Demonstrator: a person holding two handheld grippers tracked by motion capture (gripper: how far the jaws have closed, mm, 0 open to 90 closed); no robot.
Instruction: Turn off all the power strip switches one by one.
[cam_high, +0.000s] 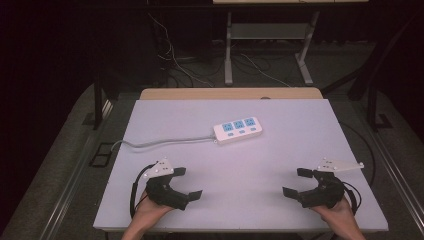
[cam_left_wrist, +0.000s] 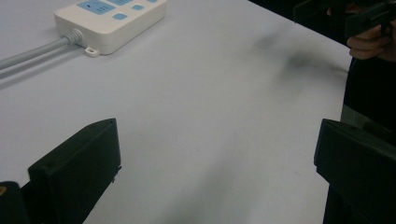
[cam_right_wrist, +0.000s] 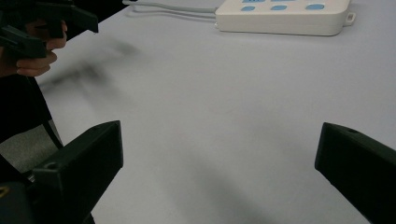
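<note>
- One white plastic power strip (cam_high: 238, 130) with blue socket faces lies flat on the pale grey-white rectangular table top (cam_high: 230, 200), a little toward 12 o'clock of the table's middle, well apart from both grippers.
- In the high view it shows three blue socket panels in a row, with three small blue buttons below them.
- One grey round cable (cam_high: 160, 142) leaves the strip's end at 9 o'clock and runs across the table to the edge at that side.
- Two black two-jaw grippers are held over the near part of the table, each in one hand: the left gripper (cam_high: 189, 183) at about 7 o'clock, the right gripper (cam_high: 296, 182) at about 5 o'clock.
- The left gripper's jaws stand wide apart with bare table between them; they have hold of nothing.
- The right gripper's jaws are likewise spread wide and grip nothing.
- Each gripper carries one pale three-cornered plate on top.
- In the left gripper view the power strip (cam_left_wrist: 110, 21) is cut off at the top edge, so its sockets cannot be counted there; the right gripper (cam_left_wrist: 345, 14), at 1 o'clock, is also cropped.
- In the right gripper view the power strip (cam_right_wrist: 282, 21) is cut at 12 o'clock, three blue buttons just showing; the left gripper (cam_right_wrist: 44, 25) at 10 o'clock is dark and hard to make out.
- The room beyond the table is dim; floor wires and a desk frame are barely readable.
</note>
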